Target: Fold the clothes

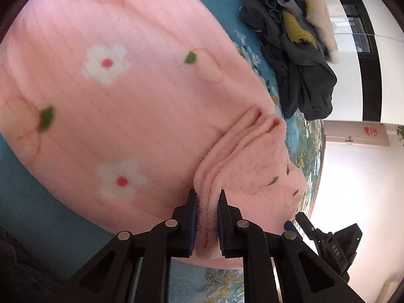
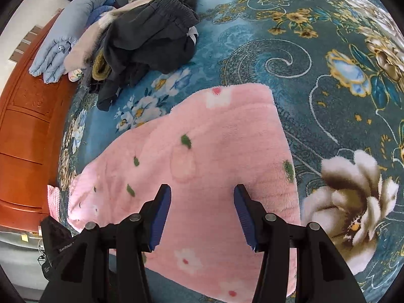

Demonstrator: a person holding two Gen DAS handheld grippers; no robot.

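Observation:
A pink fleece garment (image 1: 131, 106) with white flowers and green leaves lies spread on a teal floral bedspread (image 2: 303, 63). My left gripper (image 1: 207, 194) is shut on a bunched edge of the pink fleece, with several layers pinched between its blue pads. In the right wrist view the same pink garment (image 2: 222, 151) lies flat, folded into a rough rectangle. Just above it my right gripper (image 2: 202, 192) stands open, with nothing between its fingers. The other gripper's body (image 1: 335, 242) shows at the lower right of the left wrist view.
A heap of dark grey, cream and mustard clothes (image 2: 146, 38) lies at the far side of the bed, also seen as the clothes pile (image 1: 295, 40). A light blue padded jacket (image 2: 68, 32) rests by a red-brown wooden headboard (image 2: 25, 139). Bare bedspread stretches to the right.

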